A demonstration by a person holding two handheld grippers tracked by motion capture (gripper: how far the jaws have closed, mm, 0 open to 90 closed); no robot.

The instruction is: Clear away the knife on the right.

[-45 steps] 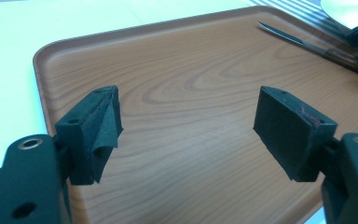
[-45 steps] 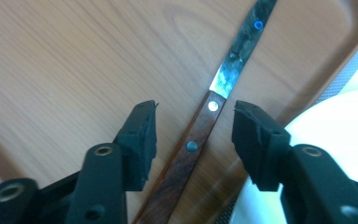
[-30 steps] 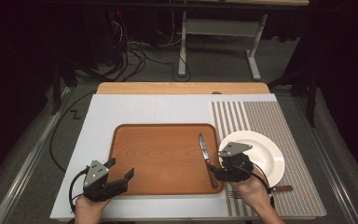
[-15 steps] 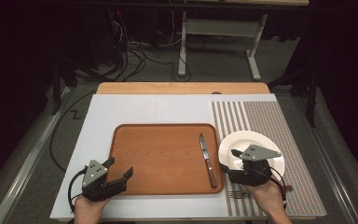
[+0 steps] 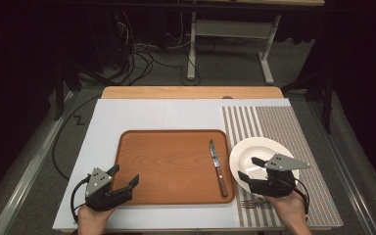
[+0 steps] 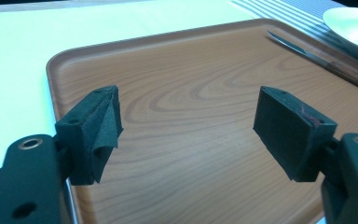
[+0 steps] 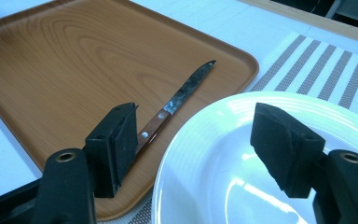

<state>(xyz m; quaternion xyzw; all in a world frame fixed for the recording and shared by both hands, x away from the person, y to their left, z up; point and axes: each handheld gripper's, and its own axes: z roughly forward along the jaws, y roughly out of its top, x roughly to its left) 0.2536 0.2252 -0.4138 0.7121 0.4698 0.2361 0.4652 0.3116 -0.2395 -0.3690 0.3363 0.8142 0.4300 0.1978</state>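
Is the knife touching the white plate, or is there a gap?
Apart. In the high view, the knife lies inside the wooden tray, and the tray's rim runs between it and the white plate.

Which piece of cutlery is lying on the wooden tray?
The knife, along the tray's right side. The fork lies off the tray, on the striped mat below the plate.

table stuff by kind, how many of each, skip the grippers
tray: 1
knife: 1
plate: 1
fork: 1, partly hidden under the right gripper
striped placemat: 1
total: 5
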